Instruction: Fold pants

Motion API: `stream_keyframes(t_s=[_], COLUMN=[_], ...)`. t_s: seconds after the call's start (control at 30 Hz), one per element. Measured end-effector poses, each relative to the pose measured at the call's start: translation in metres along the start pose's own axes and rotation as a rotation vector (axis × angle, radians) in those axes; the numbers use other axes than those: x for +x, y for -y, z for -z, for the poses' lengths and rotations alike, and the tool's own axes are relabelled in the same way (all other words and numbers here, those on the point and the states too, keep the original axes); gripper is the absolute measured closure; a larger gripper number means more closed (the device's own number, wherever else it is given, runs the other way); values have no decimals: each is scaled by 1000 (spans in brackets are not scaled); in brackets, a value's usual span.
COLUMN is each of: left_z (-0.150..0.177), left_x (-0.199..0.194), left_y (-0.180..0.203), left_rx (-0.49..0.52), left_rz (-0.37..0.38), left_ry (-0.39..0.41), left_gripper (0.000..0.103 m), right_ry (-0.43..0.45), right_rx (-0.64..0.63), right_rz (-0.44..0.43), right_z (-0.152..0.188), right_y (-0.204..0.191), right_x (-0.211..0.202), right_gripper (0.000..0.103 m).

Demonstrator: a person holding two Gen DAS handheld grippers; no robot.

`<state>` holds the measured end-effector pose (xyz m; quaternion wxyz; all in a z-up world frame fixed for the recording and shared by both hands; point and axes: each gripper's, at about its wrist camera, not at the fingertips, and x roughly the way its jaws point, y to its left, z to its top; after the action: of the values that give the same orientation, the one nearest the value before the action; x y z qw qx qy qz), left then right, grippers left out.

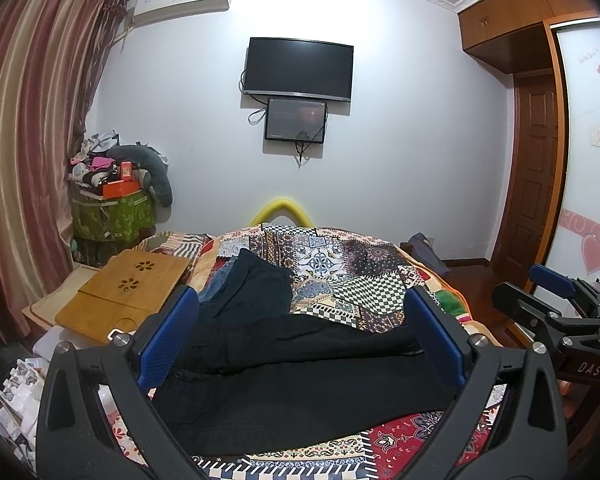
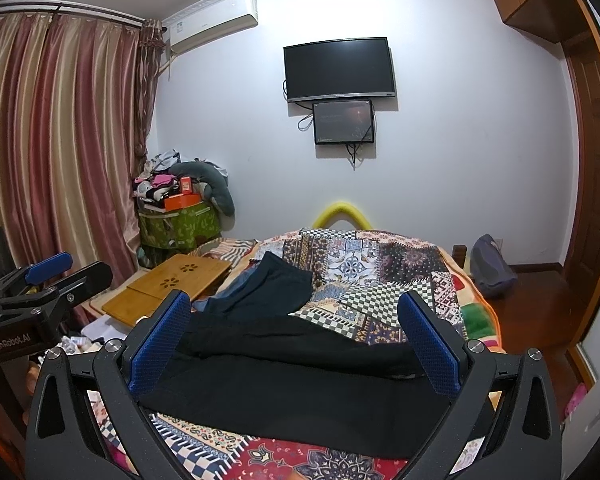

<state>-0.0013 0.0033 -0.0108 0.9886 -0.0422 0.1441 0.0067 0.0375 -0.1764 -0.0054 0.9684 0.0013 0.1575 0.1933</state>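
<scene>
Bed (image 1: 340, 264) with patchwork quilt carries black pants (image 1: 300, 376), laid flat across the near end. Left gripper (image 1: 300, 328) and right gripper (image 2: 296, 332) both hover above them, jaws spread wide, pants below and between the blue pads, nothing pinched.

The left gripper (image 1: 300, 332) fills the lower frame, blue pads spread wide; the right gripper (image 2: 294, 336) likewise, fingers apart, level.

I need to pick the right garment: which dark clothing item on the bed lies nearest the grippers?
The black pants spread across the patchwork quilt, right under both open grippers; the dark navy garment lies farther back.
</scene>
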Motion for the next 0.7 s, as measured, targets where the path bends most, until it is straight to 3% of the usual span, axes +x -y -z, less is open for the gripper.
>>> stream_keyframes(t_s=[0.37, 0.7], left_z=[-1, -1], left_x=[26, 115], left_y=[-11, -55], left_rx=[-8, -19], left_rz=[-22, -82], left_ry=[-23, -136], left_gripper=[0, 0], right_ry=[-19, -91], right_rx=[-9, -25], right_rz=[17, 34], right_z=[1, 9], right_y=[7, 26], right_x=[13, 75], right_gripper=[0, 1])
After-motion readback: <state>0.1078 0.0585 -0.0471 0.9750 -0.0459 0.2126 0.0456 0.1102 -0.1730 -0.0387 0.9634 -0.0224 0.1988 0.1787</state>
